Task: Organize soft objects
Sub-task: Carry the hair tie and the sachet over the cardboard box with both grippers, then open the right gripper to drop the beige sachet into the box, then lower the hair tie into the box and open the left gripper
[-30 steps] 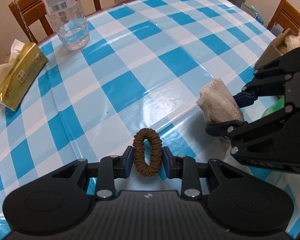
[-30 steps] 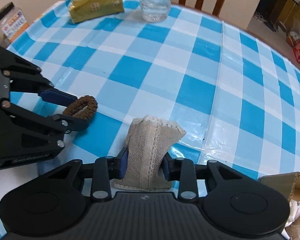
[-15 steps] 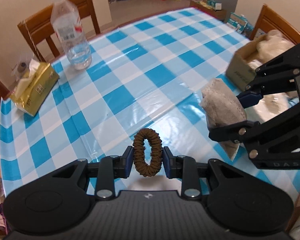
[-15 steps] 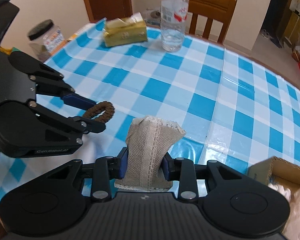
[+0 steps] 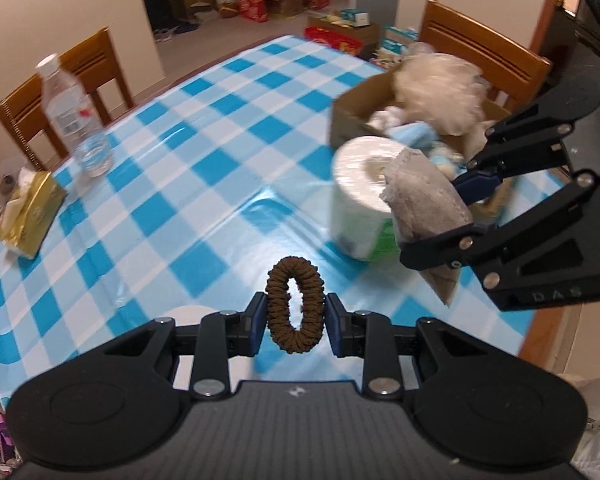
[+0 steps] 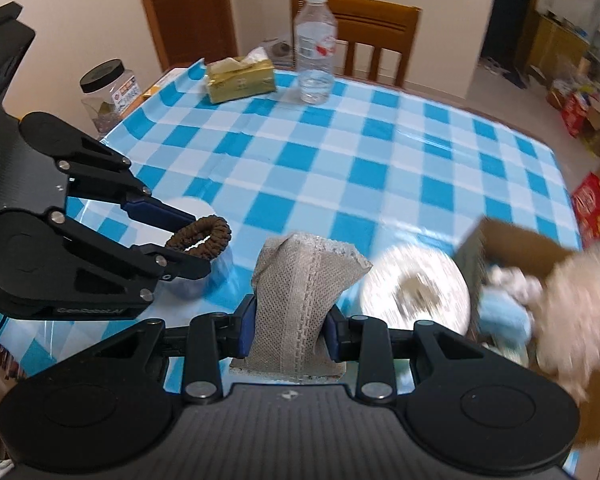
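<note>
Both grippers have lifted off the table (image 5: 204,184): the left gripper (image 5: 295,320) stays clenched on the scrunchie (image 5: 295,305), the right gripper (image 6: 288,330) on the cloth (image 6: 300,296). The box (image 5: 364,106) has come into view at 2 o'clock, beyond the roll (image 5: 360,196). Likely next: carry both there and drop.

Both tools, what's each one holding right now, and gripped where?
Left tool: brown hair scrunchie, pinched across its outer sides, ring upright. Right tool: beige mesh fabric pouch, clamped across its lower middle, top flaring above the pads.
</note>
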{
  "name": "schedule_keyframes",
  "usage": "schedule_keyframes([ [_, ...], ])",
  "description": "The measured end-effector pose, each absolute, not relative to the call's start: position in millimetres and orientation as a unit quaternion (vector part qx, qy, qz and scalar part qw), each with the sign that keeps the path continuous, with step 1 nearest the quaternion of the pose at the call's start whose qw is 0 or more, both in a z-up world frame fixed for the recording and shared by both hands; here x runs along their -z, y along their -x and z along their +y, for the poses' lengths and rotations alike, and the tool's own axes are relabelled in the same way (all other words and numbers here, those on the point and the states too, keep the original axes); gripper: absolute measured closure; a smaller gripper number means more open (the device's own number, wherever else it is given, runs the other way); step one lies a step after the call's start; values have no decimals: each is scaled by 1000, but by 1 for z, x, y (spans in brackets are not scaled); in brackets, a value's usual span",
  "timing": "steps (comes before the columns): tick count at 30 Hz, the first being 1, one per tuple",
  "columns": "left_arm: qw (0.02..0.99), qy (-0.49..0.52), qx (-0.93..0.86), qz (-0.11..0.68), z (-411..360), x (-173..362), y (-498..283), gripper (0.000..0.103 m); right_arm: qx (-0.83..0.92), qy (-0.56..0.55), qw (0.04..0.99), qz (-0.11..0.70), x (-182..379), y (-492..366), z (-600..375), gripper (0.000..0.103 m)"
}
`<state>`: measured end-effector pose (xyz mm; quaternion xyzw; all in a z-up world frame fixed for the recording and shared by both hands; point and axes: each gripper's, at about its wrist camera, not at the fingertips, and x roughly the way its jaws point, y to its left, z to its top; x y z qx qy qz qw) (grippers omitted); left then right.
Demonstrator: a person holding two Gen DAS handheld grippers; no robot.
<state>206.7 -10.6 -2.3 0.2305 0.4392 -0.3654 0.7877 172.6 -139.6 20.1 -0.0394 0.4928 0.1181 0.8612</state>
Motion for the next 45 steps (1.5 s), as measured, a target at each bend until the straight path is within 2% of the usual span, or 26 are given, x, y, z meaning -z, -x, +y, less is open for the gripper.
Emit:
schedule_keyframes([
  [10, 787, -237, 368, 434, -78, -6, -166, 74, -76, 34, 864, 496, -20, -124, -236, 64],
  [19, 794, -221, 360, 437, -146, 1, -157, 74, -70, 45, 861, 502, -7, -132, -308, 63],
  [20, 794, -220, 359, 438, -153, 1, -156, 74, -76, 41, 861, 501, -5, -134, -313, 61],
  [21, 795, -220, 357, 438, -159, 2, -157, 74, -84, 39, 862, 498, -3, -136, -317, 51],
  [22, 795, -220, 356, 439, -164, 3, -158, 74, -89, 38, 864, 494, -2, -136, -321, 35],
  [23, 796, -221, 354, 438, -170, 3, -158, 74, -93, 37, 867, 488, -2, -137, -323, 26],
  [24, 797, -221, 352, 438, -175, 3, -159, 74, -98, 34, 870, 483, -1, -138, -325, 12],
  [25, 798, -222, 350, 437, -180, 3, -160, 74, -104, 30, 872, 477, -1, -139, -329, 8],
  [30, 801, -223, 344, 437, -204, 5, -172, 73, -112, 26, 875, 470, 3, -138, -342, 1],
  [42, 811, -208, 340, 428, -263, 22, -223, 69, -67, -14, 880, 471, 18, -122, -378, 0],
  [43, 816, -210, 334, 423, -268, 25, -229, 66, -64, -14, 881, 469, 18, -121, -379, 0],
  [45, 827, -206, 321, 412, -275, 30, -239, 36, -57, -12, 884, 465, 17, -120, -380, 0],
])
